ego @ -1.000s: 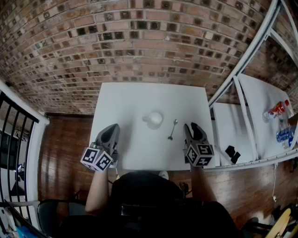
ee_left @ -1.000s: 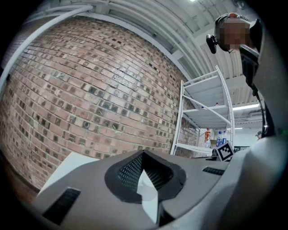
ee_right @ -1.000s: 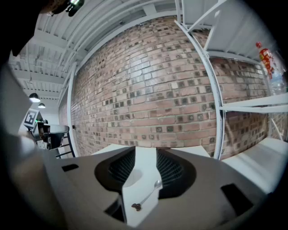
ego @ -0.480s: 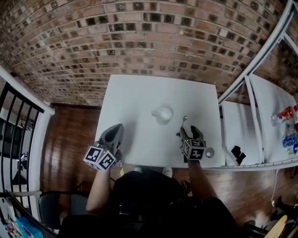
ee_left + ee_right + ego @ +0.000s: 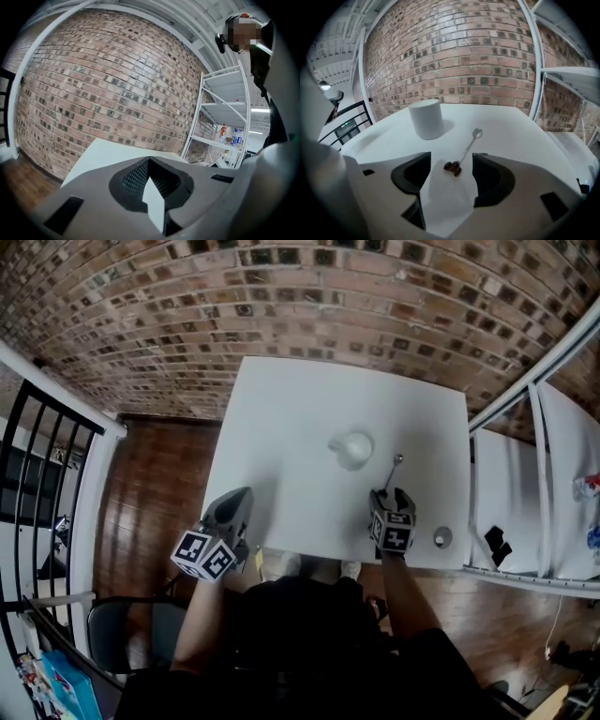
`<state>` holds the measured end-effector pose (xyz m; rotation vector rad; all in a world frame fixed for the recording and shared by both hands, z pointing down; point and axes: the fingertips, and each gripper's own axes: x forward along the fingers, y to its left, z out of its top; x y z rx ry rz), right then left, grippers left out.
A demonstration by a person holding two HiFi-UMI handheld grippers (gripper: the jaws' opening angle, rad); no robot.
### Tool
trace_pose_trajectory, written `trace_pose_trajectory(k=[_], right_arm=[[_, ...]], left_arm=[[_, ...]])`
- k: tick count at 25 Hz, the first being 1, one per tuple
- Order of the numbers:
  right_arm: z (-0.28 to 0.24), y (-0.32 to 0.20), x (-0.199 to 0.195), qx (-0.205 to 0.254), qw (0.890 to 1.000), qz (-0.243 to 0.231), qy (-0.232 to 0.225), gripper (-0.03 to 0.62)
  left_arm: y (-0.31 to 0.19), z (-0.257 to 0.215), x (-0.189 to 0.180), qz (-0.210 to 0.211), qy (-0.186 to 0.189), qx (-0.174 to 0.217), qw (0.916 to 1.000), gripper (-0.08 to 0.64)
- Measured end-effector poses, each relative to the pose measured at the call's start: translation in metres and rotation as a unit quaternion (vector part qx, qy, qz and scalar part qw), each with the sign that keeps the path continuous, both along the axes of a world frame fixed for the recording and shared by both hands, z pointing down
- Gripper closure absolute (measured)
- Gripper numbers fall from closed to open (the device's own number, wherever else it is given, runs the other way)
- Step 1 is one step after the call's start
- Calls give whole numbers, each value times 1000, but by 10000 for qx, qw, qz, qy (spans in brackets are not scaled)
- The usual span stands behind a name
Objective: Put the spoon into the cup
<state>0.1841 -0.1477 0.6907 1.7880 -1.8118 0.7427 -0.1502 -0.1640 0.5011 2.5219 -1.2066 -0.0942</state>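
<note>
Our left gripper (image 5: 236,501) idles clenched on nothing at the table (image 5: 281,427) edge; the cup (image 5: 354,448) stands mid-table without the spoon (image 5: 392,472), which lies flat just right of it; our right gripper (image 5: 392,495) is opening its jaws astride the handle end, not gripping; grasp, lift and drop all remain.

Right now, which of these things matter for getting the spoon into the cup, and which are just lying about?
Part of the job: spoon; white cup; right claw, opening, with the spoon's handle end between its jaws.

Just lying about: small round object at a corner of the table; black item and bottles on the shelves; left claw, shut and empty.
</note>
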Motion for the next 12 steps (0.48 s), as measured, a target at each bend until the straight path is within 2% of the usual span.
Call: trace_pose_trajectory(k=[6,12], right_arm=[[13,-7,5,-126,9997,206,-3,321],[21,-4,5,-180,9995,211,139,330]], left_arm=[[9,6,-9,-80,-146,-127,9998,557],[17,10,-3,69,-228,-165,9996,557]])
